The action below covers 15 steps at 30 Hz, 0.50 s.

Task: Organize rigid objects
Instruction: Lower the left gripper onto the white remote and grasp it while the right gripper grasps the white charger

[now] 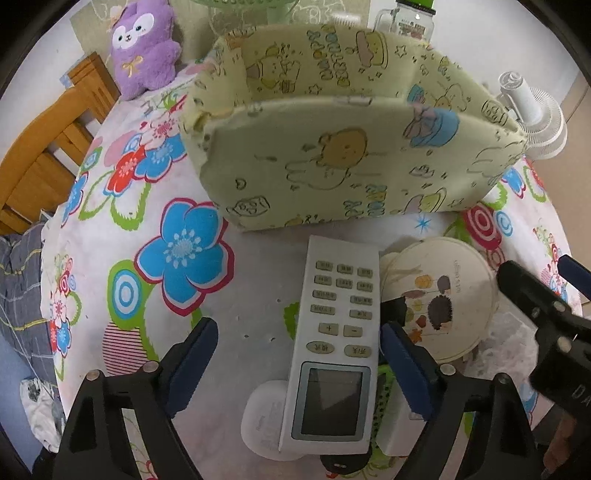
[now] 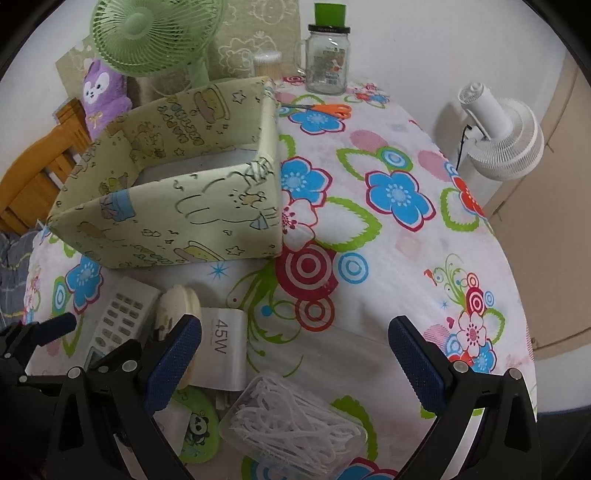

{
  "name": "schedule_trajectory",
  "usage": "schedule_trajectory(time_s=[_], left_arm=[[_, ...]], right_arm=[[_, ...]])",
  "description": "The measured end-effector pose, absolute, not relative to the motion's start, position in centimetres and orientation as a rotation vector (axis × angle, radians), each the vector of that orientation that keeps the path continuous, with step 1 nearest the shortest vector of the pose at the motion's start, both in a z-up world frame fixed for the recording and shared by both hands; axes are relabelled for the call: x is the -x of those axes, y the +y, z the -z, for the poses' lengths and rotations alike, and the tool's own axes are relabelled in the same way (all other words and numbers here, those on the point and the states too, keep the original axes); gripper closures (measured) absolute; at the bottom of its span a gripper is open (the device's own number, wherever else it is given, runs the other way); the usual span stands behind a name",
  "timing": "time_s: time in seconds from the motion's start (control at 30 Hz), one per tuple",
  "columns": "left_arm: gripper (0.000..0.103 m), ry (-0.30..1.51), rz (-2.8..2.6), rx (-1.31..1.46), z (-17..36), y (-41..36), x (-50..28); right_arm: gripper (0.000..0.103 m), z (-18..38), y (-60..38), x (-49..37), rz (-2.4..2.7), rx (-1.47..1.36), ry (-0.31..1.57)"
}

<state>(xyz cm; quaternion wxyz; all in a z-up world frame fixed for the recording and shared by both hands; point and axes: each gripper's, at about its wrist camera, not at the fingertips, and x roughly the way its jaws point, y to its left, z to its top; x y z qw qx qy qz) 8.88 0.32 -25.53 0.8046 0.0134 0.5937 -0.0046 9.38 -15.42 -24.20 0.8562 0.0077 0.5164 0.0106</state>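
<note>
On the floral-printed white tablecloth [image 2: 388, 258], a pale yellow fabric-covered storage box with cartoon prints [image 1: 332, 155] is positioned with its top open; only a pale floor is seen inside it from the right wrist view. In front of the box, a cluster of rigid objects is laid out. A white rectangular remote control with grey buttons and a display [image 1: 338, 339] is located lengthwise between the blue-padded fingers [image 1: 195, 354] of the left gripper [image 1: 299, 363]. The jaws are spread wide; the right pad is seen just beside the edge of the remote, the left pad well apart from it, and nothing is clamped. A white rounded plastic case [image 1: 264, 417] is partly covered by the display end of the remote. A round cream-coloured tin with a hedgehog print [image 1: 439, 295] is placed just beside the remote, on its right.

From the right wrist view, the right gripper [image 2: 295, 354] is seen with its jaws apart and nothing grasped. Between and below its fingers, a clear plastic box of white floss picks [image 2: 295, 424] is located. A white charger box marked 45W [image 2: 221, 347] is positioned next to the left finger, and a green round item with a panda print [image 2: 195, 428] is found beneath that finger.

At the far table edge, a green desk fan [image 2: 147, 33], a purple plush toy [image 1: 144, 48], a glass mug jar with a green lid [image 2: 327, 59] and orange-handled scissors [image 2: 325, 109] are present. A white fan [image 2: 498, 136] is situated beyond the table.
</note>
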Motion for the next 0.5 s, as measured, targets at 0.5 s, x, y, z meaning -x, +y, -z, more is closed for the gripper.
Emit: schedule_trajectory(time_s=[0.5], left_arm=[[0.056,1.288,0.08,-0.006,26.6,-0.9,-8.6]], right_arm=[[0.0,26.2,-15.1,-10.1,-0.013,-0.022,1.149]])
